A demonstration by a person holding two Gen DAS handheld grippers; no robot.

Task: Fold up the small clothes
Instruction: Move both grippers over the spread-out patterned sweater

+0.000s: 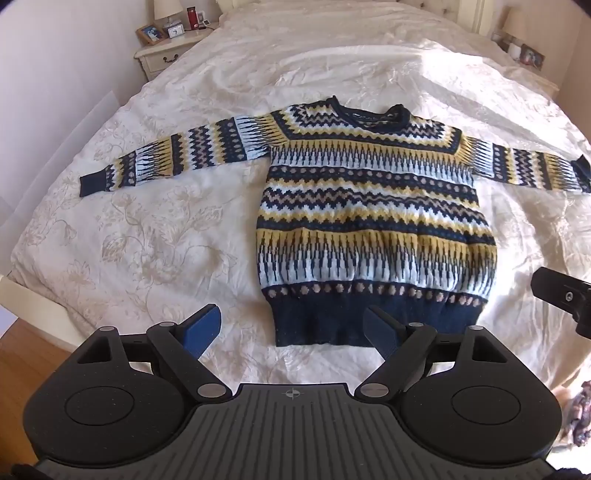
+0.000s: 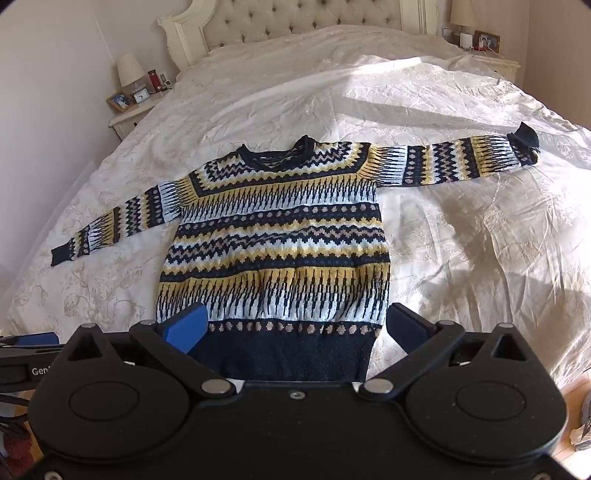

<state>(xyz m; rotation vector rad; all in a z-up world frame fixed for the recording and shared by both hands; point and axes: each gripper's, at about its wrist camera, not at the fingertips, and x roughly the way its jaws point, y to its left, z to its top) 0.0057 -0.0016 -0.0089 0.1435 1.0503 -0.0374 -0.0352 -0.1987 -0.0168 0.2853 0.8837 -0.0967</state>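
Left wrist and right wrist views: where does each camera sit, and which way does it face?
Left wrist: on the open left gripper at the bed's foot, facing the headboard end over the navy, yellow and white patterned knit sweater; the right gripper's tip shows at right.
Right wrist: on the open right gripper, above the sweater's navy hem, facing the cream tufted headboard; the left gripper's tip shows at left.
Shared: sweater, cream floral bedspread, bedside table.

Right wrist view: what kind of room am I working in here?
Almost certainly a bedroom. The sweater lies spread on a bed with a tufted headboard, and a nightstand beside it carries a lamp and small clock.
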